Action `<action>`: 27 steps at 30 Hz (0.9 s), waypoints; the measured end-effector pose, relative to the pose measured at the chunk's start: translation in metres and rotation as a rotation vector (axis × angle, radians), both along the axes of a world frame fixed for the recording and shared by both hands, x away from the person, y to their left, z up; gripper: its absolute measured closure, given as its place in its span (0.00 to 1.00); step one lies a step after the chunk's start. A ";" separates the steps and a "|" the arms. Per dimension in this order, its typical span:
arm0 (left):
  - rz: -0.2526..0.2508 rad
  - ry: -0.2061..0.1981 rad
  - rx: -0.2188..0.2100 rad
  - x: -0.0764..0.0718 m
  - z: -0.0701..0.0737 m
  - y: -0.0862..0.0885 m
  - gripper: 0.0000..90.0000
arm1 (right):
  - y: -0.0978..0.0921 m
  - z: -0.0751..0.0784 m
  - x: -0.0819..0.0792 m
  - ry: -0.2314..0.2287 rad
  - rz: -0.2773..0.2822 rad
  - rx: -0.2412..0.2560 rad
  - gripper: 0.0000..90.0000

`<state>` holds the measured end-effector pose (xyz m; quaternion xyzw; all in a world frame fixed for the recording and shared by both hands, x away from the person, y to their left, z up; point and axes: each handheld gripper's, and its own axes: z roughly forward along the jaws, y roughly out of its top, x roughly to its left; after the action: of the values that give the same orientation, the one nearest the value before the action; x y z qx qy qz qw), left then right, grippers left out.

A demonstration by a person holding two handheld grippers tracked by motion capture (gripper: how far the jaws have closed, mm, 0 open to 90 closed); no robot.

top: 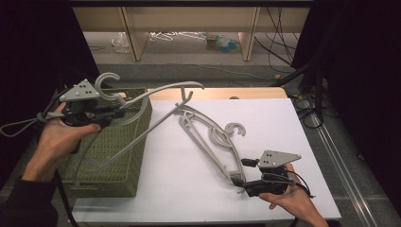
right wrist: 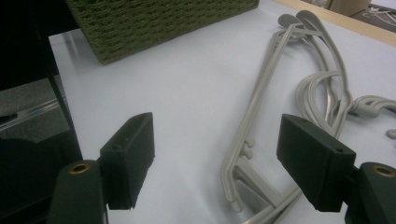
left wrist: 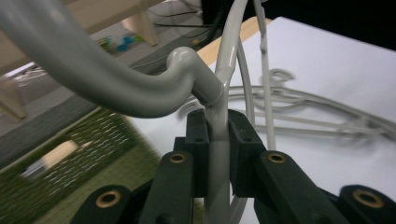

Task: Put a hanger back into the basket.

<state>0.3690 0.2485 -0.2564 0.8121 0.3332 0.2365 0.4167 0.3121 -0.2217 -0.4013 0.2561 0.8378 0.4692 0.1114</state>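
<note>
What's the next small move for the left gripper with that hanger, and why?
Probably lower the left gripper toward the green basket and release. Its jaws are shut on the grey hanger just below the hook, and the hanger hangs tilted over the basket's rim, half above the white table. The right gripper is open by the hangers on the table.

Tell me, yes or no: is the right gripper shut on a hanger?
No. The right gripper stands open above the white table, its jaws apart with the grey hangers lying between them untouched.
</note>
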 end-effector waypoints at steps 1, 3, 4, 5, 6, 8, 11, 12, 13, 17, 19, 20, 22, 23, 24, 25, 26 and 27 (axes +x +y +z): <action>0.024 -0.005 0.002 0.002 -0.001 0.004 0.89 | 0.000 0.000 0.000 0.000 0.000 0.000 0.32; 0.057 -0.011 -0.016 0.010 -0.004 0.017 0.89 | -0.001 -0.001 0.000 0.011 -0.007 0.000 0.32; 0.057 -0.011 -0.016 0.010 -0.004 0.017 0.89 | -0.001 -0.001 0.000 0.011 -0.007 0.000 0.32; 0.056 -0.015 0.042 0.015 -0.004 0.028 0.89 | -0.001 -0.001 0.000 0.011 -0.006 0.000 0.32; 0.056 -0.015 0.042 0.015 -0.004 0.028 0.89 | -0.001 -0.001 0.000 0.011 -0.006 0.000 0.32; 0.087 -0.014 0.027 0.019 -0.007 0.035 0.89 | 0.000 -0.001 0.000 0.013 -0.004 -0.001 0.32; 0.125 -0.019 0.000 0.027 -0.012 0.047 0.89 | 0.000 -0.002 0.000 0.014 -0.003 -0.002 0.32; 0.148 -0.022 0.008 0.032 -0.015 0.055 0.89 | 0.000 -0.002 0.000 0.017 -0.003 -0.003 0.31; 0.148 -0.022 0.008 0.032 -0.015 0.055 0.89 | 0.000 -0.002 0.000 0.017 -0.003 -0.003 0.31; 0.196 -0.019 0.016 0.040 -0.023 0.071 0.89 | 0.000 -0.003 0.001 0.011 -0.009 -0.005 0.30; 0.208 -0.018 0.019 0.042 -0.025 0.076 0.89 | 0.000 -0.003 0.001 0.010 -0.007 -0.007 0.30; 0.217 -0.018 0.015 0.043 -0.028 0.080 0.89 | 0.000 -0.003 0.001 0.011 -0.007 -0.006 0.30; 0.229 -0.016 0.018 0.045 -0.031 0.085 0.89 | 0.000 -0.003 0.001 0.011 -0.008 -0.006 0.30; 0.229 -0.016 0.018 0.045 -0.031 0.085 0.89 | 0.000 -0.003 0.001 0.011 -0.008 -0.006 0.30; 0.246 -0.011 0.029 0.047 -0.035 0.091 0.89 | 0.000 -0.003 0.001 0.015 -0.008 -0.007 0.30; 0.258 -0.011 0.026 0.048 -0.037 0.093 0.89 | 0.000 -0.003 0.001 0.016 -0.008 -0.008 0.30; 0.258 -0.007 0.037 0.050 -0.038 0.097 0.89 | 0.000 -0.003 0.001 0.018 -0.007 -0.006 0.30; 0.264 -0.006 0.032 0.052 -0.040 0.099 0.89 | 0.000 -0.003 0.001 0.019 -0.006 -0.006 0.30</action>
<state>0.4208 0.3477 -0.2968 0.7669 0.4320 0.2971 0.3701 0.3128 -0.2213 -0.4045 0.2630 0.8395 0.4636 0.1056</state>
